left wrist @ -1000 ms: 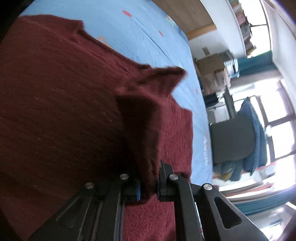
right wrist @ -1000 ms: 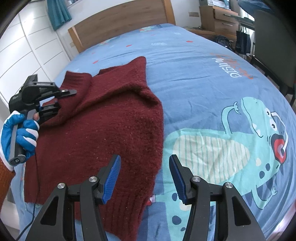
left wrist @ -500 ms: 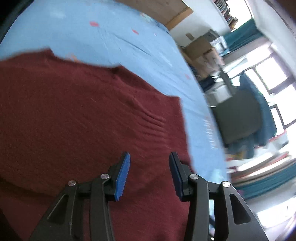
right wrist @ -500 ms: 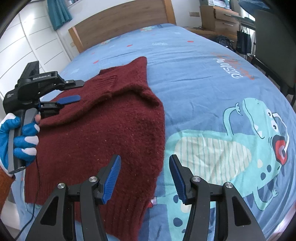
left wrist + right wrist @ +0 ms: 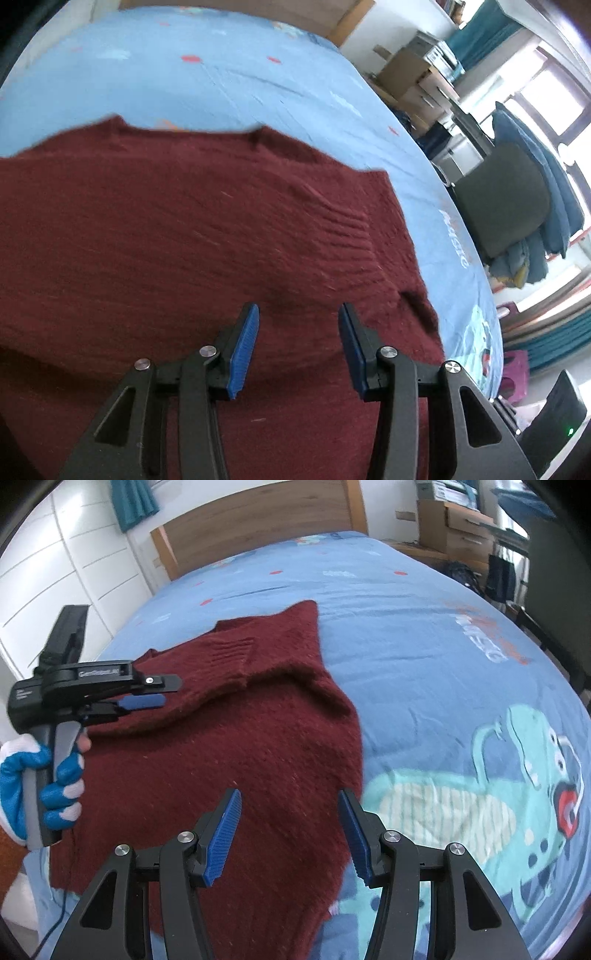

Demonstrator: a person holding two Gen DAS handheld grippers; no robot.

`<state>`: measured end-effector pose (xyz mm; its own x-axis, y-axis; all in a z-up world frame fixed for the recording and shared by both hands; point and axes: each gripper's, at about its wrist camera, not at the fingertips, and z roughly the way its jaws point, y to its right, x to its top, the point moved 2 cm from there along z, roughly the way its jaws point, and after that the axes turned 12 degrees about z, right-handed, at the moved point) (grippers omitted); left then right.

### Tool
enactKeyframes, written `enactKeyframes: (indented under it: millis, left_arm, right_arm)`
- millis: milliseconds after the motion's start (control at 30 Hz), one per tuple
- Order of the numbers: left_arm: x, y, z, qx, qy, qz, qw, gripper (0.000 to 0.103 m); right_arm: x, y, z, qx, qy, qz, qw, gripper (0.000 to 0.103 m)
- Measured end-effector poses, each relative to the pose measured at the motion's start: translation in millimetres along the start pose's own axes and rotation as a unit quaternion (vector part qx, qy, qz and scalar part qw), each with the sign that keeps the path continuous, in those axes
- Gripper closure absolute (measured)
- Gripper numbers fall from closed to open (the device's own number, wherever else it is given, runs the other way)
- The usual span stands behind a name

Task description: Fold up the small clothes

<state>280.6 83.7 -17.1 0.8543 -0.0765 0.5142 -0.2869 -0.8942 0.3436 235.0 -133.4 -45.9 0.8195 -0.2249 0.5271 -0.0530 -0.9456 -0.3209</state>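
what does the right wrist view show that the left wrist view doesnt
Only the right wrist view shows the left gripper from outside, held in a blue and white gloved hand, plus the dinosaur print, the headboard and white cupboards. Only the left wrist view shows the dark chair draped with blue cloth and the bright window. Both show the maroon sweater lying on the blue bedsheet, with open fingers over it.
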Motion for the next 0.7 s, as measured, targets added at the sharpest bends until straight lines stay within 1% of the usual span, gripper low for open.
enactKeyframes:
  millis: [67,200,300,433,500,567,633,700]
  left_arm:
    - [0.7,-20.2,-18.5,0.024,0.013,-0.004,0.9996,0.064]
    - [1.8,-60.3,-38.2,0.075,0.019,-0.010,0.9970,0.064]
    - [0.6,-97.7,-50.9,0.122,0.020,-0.023,0.9920,0.064]
    - [-7.4,-130.6,-53.0,0.160,0.020,-0.043,0.9859,0.064]
    - [-14.8,-144.8,-54.9,0.172,0.022,-0.052,0.9834,0.064]
    - [-25.2,-151.8,-52.4,0.167,0.023,-0.062,0.9837,0.064]
    - [-37.2,-150.0,-48.2,0.167,0.018,-0.053,0.9844,0.063]
    - [-48.4,-144.0,-44.3,0.170,0.020,-0.040,0.9845,0.058]
  right_arm:
    - [7.8,-11.1,4.0,0.004,0.003,-0.014,1.000,0.047]
    - [28.8,-42.2,18.9,0.016,0.007,-0.047,0.999,0.047]
    - [45.3,-70.5,35.9,0.024,0.009,-0.072,0.997,0.047]
    - [63.7,-109.5,63.1,0.036,0.008,-0.100,0.994,0.047]
    - [69.1,-125.5,79.2,0.036,0.006,-0.110,0.993,0.047]
    - [72.4,-137.2,94.4,0.037,0.000,-0.117,0.992,0.047]
    - [72.0,-143.5,108.7,0.033,-0.010,-0.122,0.992,0.047]
    - [70.2,-144.5,123.9,0.020,-0.022,-0.125,0.992,0.047]
